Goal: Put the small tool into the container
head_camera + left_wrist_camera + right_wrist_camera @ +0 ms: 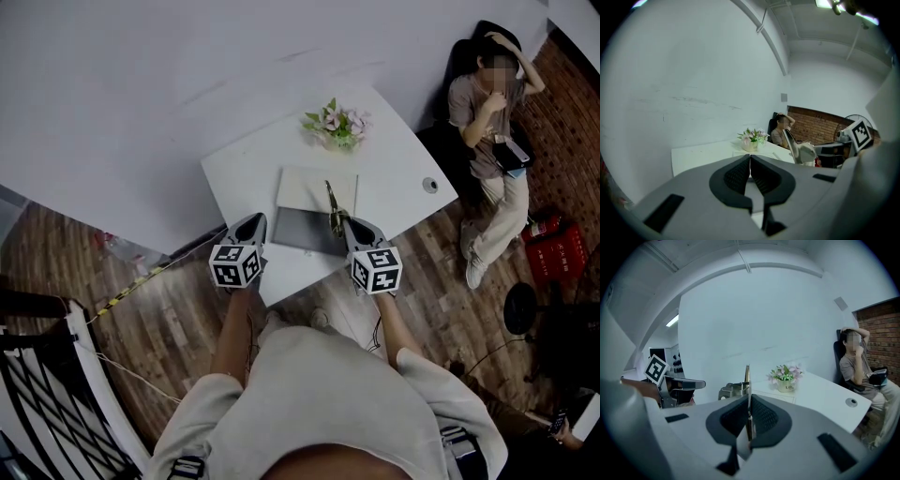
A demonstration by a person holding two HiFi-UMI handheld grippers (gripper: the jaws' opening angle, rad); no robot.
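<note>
The right gripper (749, 401) pinches the thin, stiff, likely light and slippery tool (747, 376) by its lower end near the container (302, 232); the left gripper's (750, 160) fingers are closed, empty.

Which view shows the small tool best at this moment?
Right gripper view: the small tool stands clamped between the right gripper's shut jaws. Head view shows a thin sliver; left gripper view barely shows it.

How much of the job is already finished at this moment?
Done: the small tool is picked up. In hand: the right hand-held gripper is shut on it, near the container on the white table. The left hand-held gripper is shut and empty. Left: lower the tool into the container and release it.
</note>
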